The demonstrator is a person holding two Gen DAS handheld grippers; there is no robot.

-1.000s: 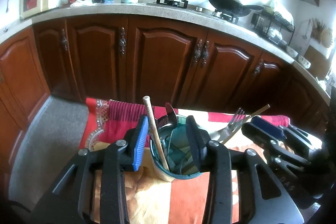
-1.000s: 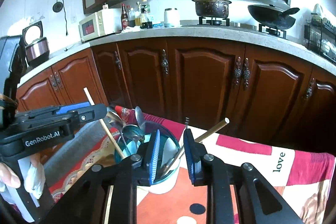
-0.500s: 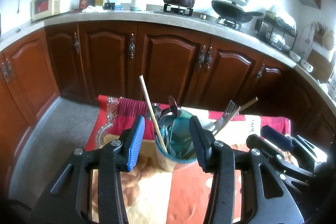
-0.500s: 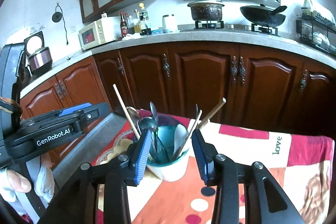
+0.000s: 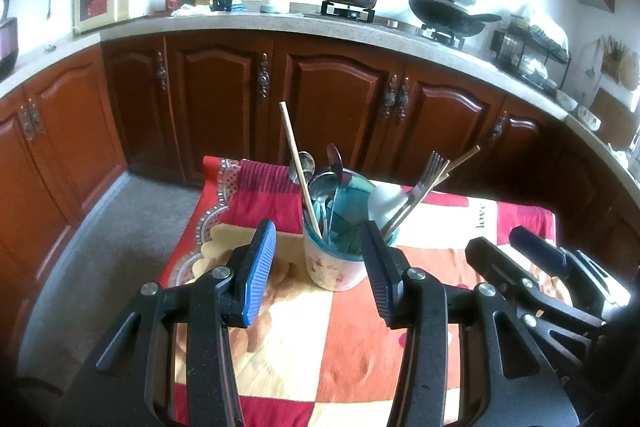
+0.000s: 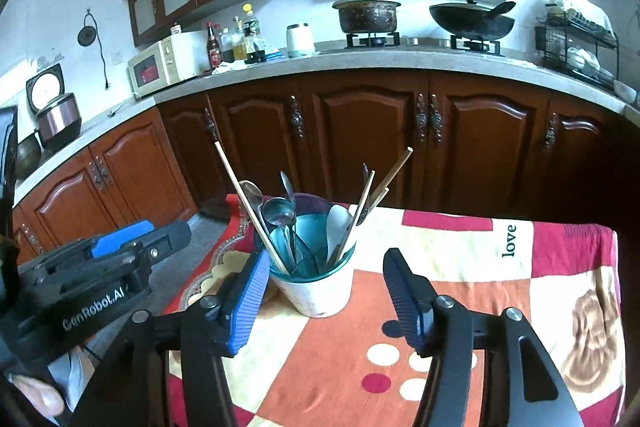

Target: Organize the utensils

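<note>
Ceramic cup of utensils stands free; both grippers have backed off.

Since a second ago the left gripper and right gripper have drawn back from the cup on the patterned surface, which suggests the last chopstick is placed. Left fingers stand apart, empty; right fingers are opening, empty. The cup sits just beyond both pairs of fingertips, untouched.
</note>
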